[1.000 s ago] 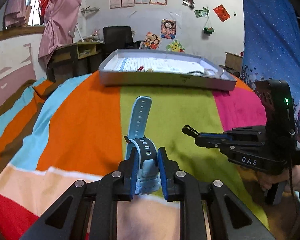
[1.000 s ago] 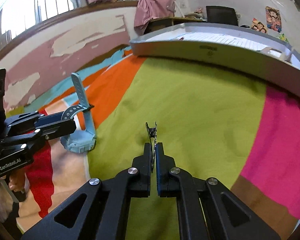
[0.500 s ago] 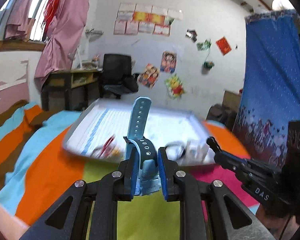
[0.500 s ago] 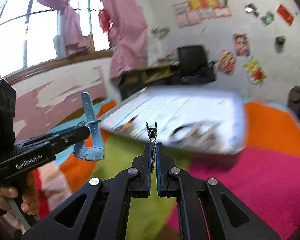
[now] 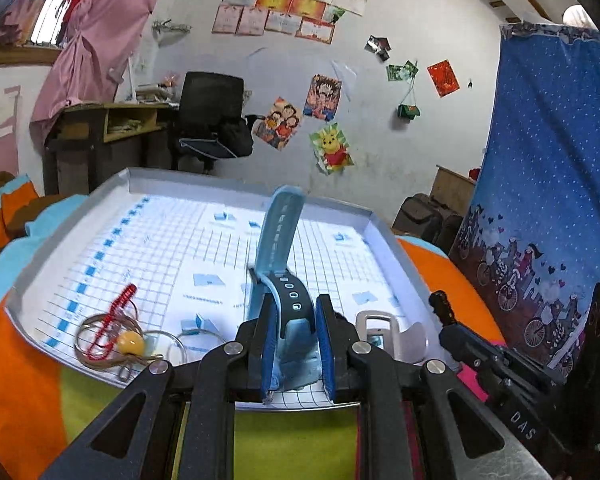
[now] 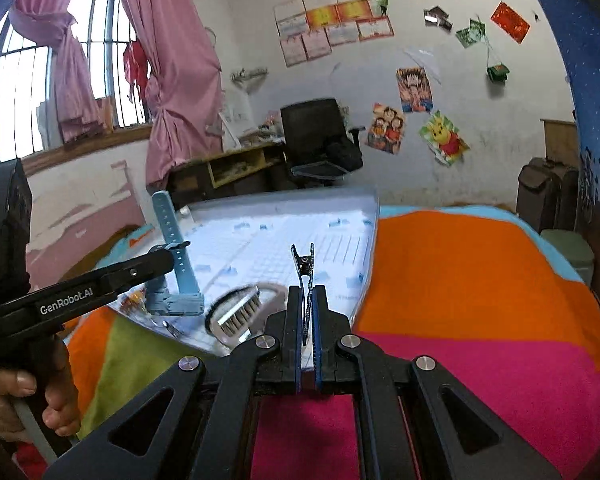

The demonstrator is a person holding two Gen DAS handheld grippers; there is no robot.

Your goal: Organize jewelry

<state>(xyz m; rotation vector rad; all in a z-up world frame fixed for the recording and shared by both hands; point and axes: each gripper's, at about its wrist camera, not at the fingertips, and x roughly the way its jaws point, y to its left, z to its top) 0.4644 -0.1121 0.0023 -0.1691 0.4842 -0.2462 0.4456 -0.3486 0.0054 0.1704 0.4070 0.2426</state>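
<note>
One tray (image 5: 384,236), one blue watch (image 5: 284,264), one hair clip (image 6: 305,276), two bangles (image 5: 104,330), one yellow bead (image 5: 131,343), two grippers (image 5: 296,344)

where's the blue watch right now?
Clamped in the left gripper, held above the near edge of the grey tray: the blue watch has its strap pointing up, with the white clip on its right and the yellow bead on its left.

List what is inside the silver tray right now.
The silver tray holds a gridded paper liner, wire bangles with a yellow bead, a red clip and a white piece. The left gripper covers the near middle.
</note>
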